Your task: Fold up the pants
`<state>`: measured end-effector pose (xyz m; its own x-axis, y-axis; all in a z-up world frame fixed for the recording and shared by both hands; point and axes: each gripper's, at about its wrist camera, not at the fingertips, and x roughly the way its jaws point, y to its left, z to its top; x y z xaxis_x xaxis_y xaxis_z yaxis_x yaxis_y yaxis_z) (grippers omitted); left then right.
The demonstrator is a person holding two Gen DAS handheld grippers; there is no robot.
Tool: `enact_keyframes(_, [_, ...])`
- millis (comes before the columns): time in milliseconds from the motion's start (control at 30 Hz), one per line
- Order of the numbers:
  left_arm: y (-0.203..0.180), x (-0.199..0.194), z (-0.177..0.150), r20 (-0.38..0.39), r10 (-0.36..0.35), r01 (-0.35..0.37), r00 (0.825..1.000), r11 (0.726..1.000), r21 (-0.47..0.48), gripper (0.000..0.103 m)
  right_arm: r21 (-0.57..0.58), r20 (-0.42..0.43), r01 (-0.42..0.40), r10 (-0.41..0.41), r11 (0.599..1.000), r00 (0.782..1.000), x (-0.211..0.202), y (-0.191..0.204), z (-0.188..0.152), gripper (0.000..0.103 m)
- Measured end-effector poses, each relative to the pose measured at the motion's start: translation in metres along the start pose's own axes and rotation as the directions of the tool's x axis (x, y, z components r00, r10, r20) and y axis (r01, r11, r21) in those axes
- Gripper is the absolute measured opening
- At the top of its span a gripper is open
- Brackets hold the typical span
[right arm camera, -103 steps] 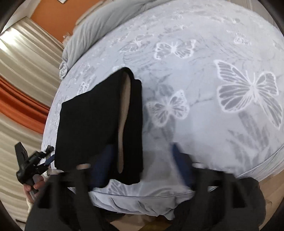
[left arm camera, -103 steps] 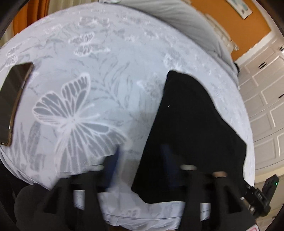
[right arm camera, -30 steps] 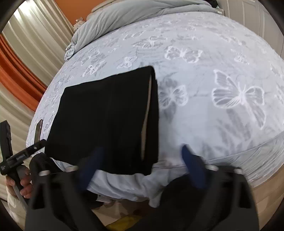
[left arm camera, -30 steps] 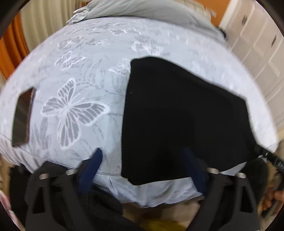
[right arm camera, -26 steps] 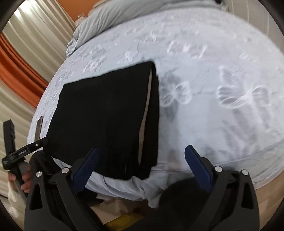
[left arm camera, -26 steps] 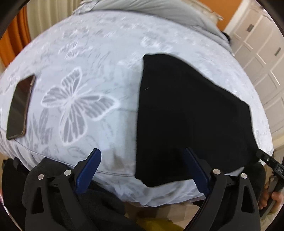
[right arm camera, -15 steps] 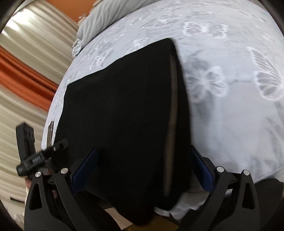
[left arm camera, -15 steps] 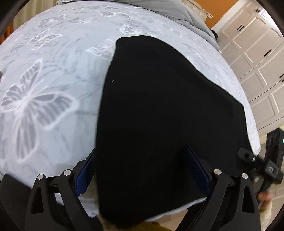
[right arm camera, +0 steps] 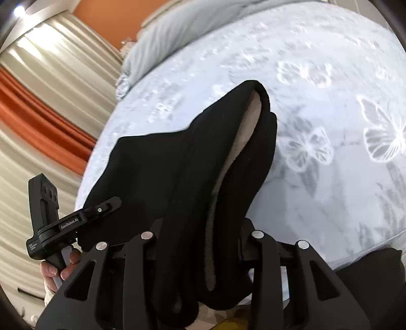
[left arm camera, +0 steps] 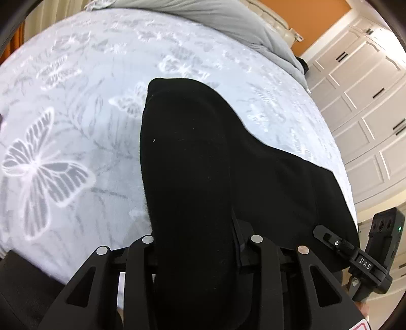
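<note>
Black pants (left arm camera: 192, 162), folded into a thick stack, lie on the bed near its front edge. My left gripper (left arm camera: 200, 243) is shut on their near left edge, and the cloth bulges up between the fingers. My right gripper (right arm camera: 200, 241) is shut on the near right edge of the pants (right arm camera: 177, 165), where a beige inner lining (right arm camera: 228, 162) shows between the layers. The fingertips are hidden by cloth in both views. Each gripper shows in the other's view: the right one (left arm camera: 355, 256), the left one (right arm camera: 66, 220).
The bed has a pale sheet with butterfly print (left arm camera: 40, 167). A grey duvet (left arm camera: 228, 17) lies at the head. White wardrobe doors (left arm camera: 368, 83) stand to the right, beige and orange curtains (right arm camera: 38, 106) to the left.
Both grippers have moved forward onto the near edge of the pants and closed on it. The near edge now bunches up and lifts from the sheet.
</note>
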<state>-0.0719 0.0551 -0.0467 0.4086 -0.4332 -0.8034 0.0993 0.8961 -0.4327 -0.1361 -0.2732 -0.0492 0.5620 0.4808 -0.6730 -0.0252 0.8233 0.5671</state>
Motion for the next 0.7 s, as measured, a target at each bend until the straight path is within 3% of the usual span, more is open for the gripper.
enact_keyframes(133, [-0.017,-0.041,-0.010,0.022,-0.024,0.023,0.999,0.999,0.043,0.030,-0.067,0.033,-0.028,0.031,0.997,0.999,-0.037,0.027,-0.007,0.034])
enact_keyframes(467, [-0.070,-0.136,-0.033,0.147,0.010,-0.039,0.989,0.979,0.200,0.031,-0.183,0.151,-0.084,0.112,0.980,0.982,-0.126,0.074,-0.015,0.034])
enact_keyframes(633, [-0.094,-0.175,-0.018,0.238,-0.021,-0.043,0.971,0.964,0.261,0.031,-0.229,0.234,-0.104,0.158,0.968,0.959,-0.157,0.100,0.002,0.034])
enact_keyframes(700, [-0.103,-0.195,-0.011,0.292,-0.047,-0.041,0.955,0.957,0.286,0.031,-0.259,0.274,-0.109,0.181,0.960,0.945,-0.171,0.111,0.012,0.034])
